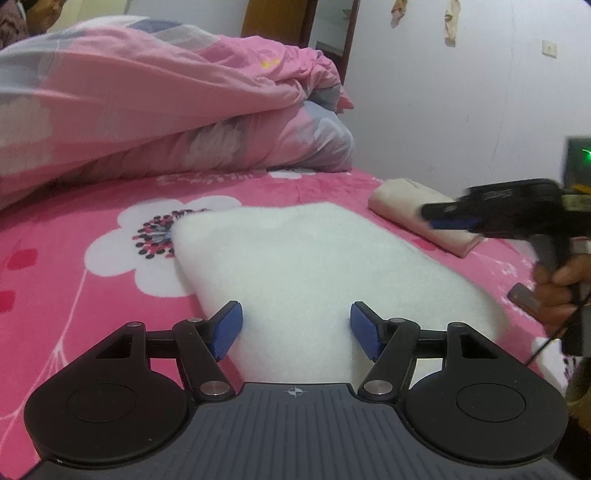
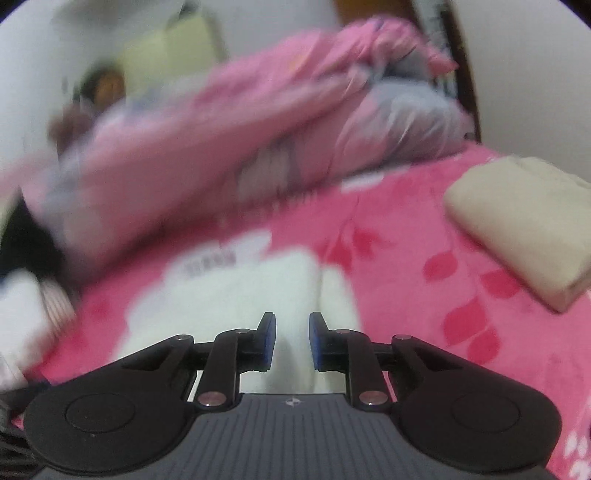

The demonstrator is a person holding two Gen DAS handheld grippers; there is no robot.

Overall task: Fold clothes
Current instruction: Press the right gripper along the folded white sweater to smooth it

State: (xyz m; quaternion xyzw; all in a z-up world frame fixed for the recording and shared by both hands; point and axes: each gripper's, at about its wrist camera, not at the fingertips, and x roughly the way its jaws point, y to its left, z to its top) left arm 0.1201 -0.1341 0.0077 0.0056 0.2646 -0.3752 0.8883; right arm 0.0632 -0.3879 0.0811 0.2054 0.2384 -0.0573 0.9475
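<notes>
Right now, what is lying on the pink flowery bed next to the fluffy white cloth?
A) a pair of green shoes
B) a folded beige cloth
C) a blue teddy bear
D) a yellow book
B: a folded beige cloth lies on the pink bedsheet, to the right of the white cloth and apart from it.

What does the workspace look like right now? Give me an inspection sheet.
Surface: bed with pink floral sheet.
Job's things: white garment lying flat; beige folded cloth beside it.
Clutter: pink quilt heaped behind.
Grippers: left gripper open over the white garment; right gripper narrowly open, nothing pinched, view blurred.
Cables: thin black cable below the right hand.
Surroundings: white wall, wooden door frame, a person behind the quilt.
</notes>
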